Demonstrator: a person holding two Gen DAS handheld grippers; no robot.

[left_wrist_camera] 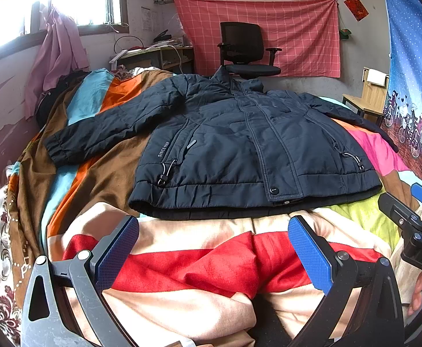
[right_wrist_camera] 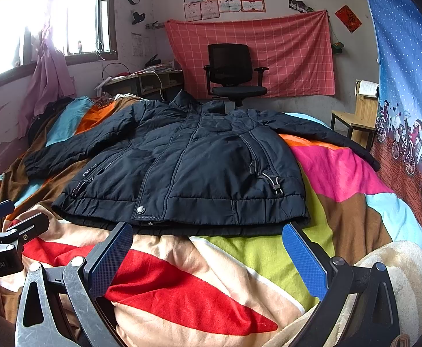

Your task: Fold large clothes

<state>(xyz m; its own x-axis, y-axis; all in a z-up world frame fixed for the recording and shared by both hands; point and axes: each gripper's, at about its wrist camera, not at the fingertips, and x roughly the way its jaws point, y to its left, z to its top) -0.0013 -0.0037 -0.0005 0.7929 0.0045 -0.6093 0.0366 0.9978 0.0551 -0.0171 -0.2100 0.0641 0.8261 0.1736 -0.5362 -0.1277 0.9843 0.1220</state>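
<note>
Both grippers' jaws wide apart, empty, jacket (left_wrist_camera: 239, 144) flat just beyond them

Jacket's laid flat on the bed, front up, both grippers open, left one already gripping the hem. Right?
Not quite: the left gripper grips nothing. The left wrist view shows its jaws open over the quilt, short of the jacket hem. The rest holds; the right gripper is open too.

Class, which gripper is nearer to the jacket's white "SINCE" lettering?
Left. The left gripper hovers just before the hem below the lettering; the right gripper sits toward the opposite pocket side.
</note>
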